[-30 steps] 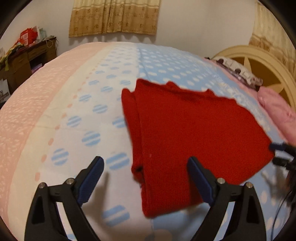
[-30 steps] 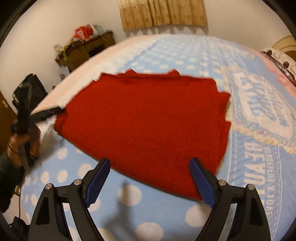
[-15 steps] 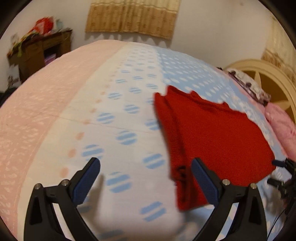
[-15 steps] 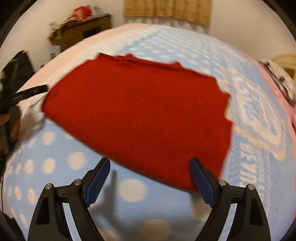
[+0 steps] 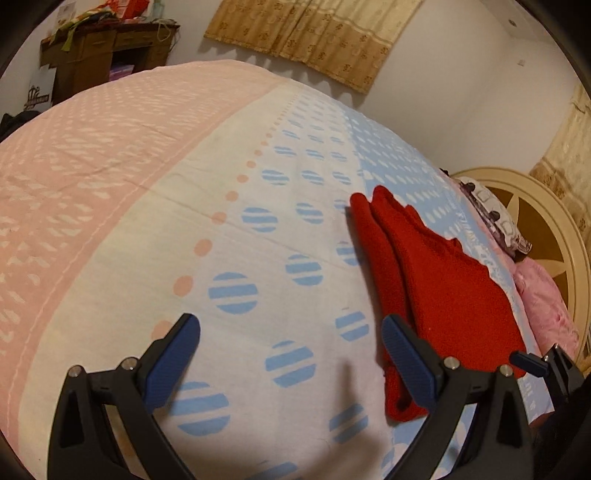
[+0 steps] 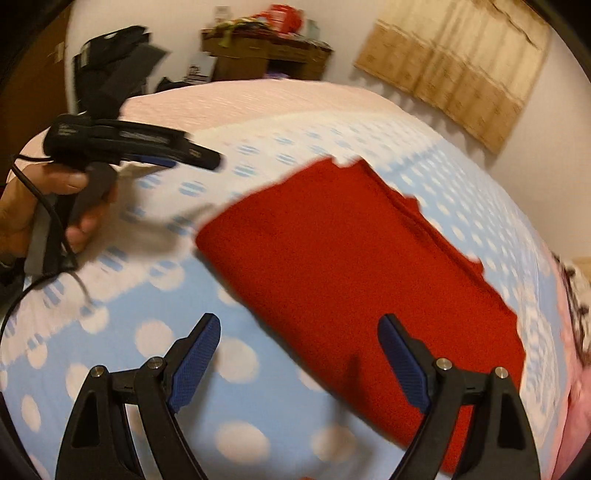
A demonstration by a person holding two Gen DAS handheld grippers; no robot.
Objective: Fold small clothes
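Note:
A red knitted garment (image 5: 436, 295) lies folded flat on the bed; it also shows in the right wrist view (image 6: 354, 266). My left gripper (image 5: 291, 354) is open and empty, above the dotted sheet to the garment's left, its right finger near the garment's edge. My right gripper (image 6: 299, 350) is open and empty, just in front of the garment's near edge. The left gripper, held in a hand, also shows in the right wrist view (image 6: 207, 158), away from the garment. The right gripper's tip shows at the right edge of the left wrist view (image 5: 528, 360).
The bed (image 5: 110, 177) has a pink, white and blue dotted sheet. A cream headboard (image 5: 554, 229) and pillows (image 5: 495, 218) are at the right. A cluttered wooden desk (image 5: 103, 48) stands against the far wall. Curtains (image 5: 317, 33) hang behind the bed.
Both grippers have swung left and drawn off the garment. The left gripper now points at bare sheet, and the garment lies to the right in both views.

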